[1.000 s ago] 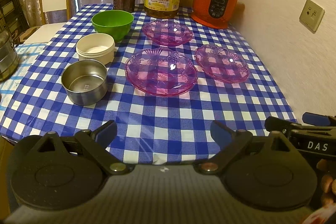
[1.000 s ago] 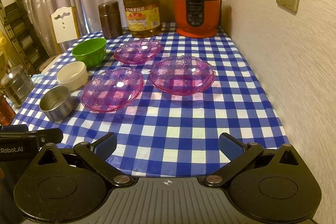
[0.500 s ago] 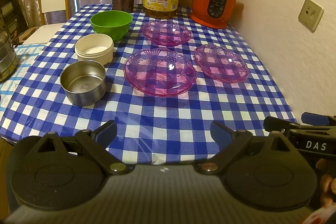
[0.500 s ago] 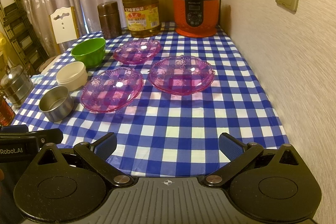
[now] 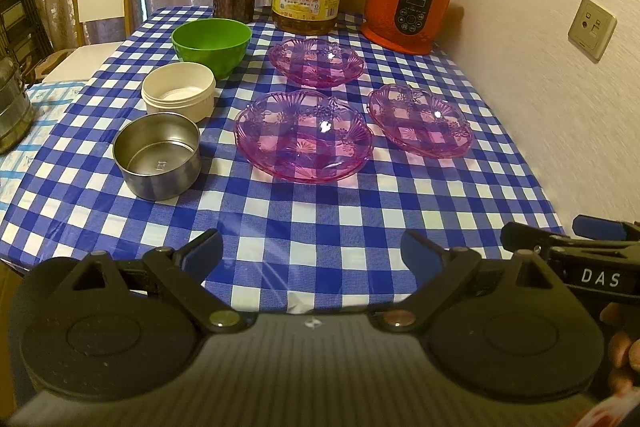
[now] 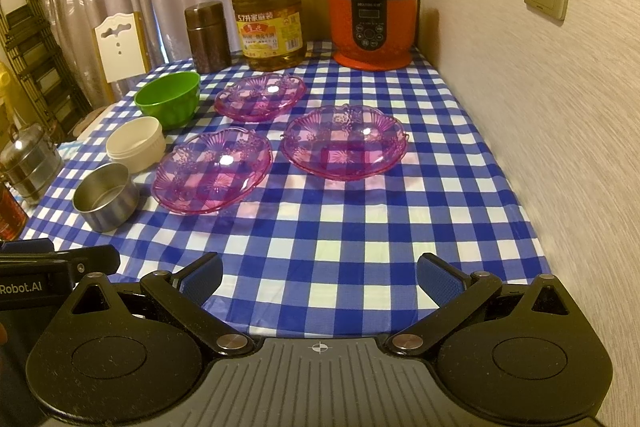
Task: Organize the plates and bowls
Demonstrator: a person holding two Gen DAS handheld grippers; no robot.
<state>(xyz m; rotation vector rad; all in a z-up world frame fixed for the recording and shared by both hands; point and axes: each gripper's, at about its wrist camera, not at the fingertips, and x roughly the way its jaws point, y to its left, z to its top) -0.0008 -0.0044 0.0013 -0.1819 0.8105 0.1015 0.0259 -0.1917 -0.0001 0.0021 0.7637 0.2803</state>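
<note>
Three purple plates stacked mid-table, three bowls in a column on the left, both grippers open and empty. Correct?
Not stacked: the three purple plates lie separately, as the right wrist view shows. The rest holds: three bowls at left, left gripper and right gripper open, empty.

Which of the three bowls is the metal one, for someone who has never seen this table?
Start at the red cooker at the far end of the checked table. Three bowls run in a line down the opposite side: green bowl farthest, white bowl in the middle. The metal bowl is nearest, the only shiny silver one.
</note>
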